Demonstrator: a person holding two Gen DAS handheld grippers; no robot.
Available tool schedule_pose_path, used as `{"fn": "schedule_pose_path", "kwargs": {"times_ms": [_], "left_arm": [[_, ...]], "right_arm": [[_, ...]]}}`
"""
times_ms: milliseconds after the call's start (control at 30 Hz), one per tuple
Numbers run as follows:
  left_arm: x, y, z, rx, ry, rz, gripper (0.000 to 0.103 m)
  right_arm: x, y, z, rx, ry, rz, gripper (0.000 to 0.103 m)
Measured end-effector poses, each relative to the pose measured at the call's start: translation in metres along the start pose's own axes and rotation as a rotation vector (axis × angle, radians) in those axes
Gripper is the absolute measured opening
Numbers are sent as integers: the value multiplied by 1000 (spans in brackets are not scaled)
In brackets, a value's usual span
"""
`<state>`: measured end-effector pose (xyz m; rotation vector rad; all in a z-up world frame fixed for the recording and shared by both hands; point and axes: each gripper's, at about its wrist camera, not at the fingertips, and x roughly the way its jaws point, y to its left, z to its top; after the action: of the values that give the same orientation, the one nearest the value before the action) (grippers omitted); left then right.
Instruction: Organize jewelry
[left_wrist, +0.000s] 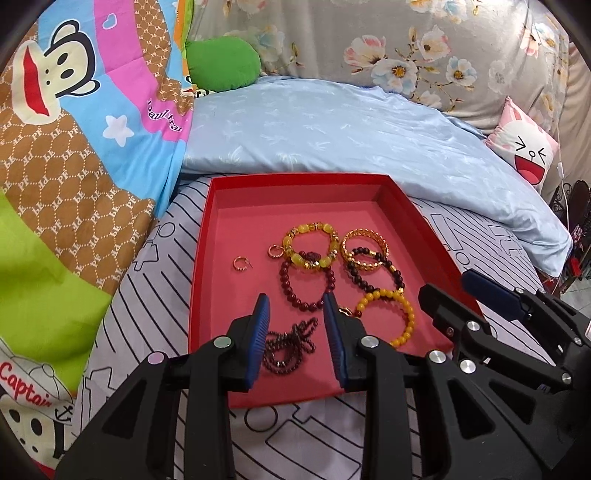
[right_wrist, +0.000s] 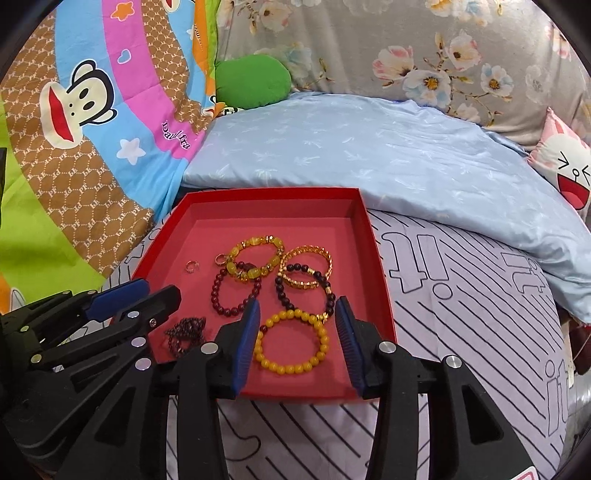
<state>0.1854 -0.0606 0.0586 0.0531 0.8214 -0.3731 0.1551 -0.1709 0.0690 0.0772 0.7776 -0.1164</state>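
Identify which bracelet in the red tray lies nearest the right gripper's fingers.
The plain yellow bead bracelet, lying between the open right gripper's fingers. The dark red, black-and-gold, gold chain and yellow-gold charm bracelets all lie farther back in the red tray.

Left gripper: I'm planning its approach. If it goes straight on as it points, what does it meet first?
Probably the dark chain necklace, lying between the open fingers of the left gripper on the red tray; depth is uncertain.
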Motion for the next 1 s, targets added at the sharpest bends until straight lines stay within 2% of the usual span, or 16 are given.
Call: {"fn": "schedule_pose_path", "kwargs": {"times_ms": [400, 833, 1000], "left_arm": [[-18, -7, -24, -10, -1, 9, 29], [-19, -10, -37, -25, 15, 48, 29], [-15, -10, -37, -29, 19, 61, 38]], "right_arm": [[-23, 0, -23, 13, 5, -7, 42], [-24, 0, -34, 18, 16, -24, 43], [-23, -5, -36, 22, 12, -54, 49]]}}
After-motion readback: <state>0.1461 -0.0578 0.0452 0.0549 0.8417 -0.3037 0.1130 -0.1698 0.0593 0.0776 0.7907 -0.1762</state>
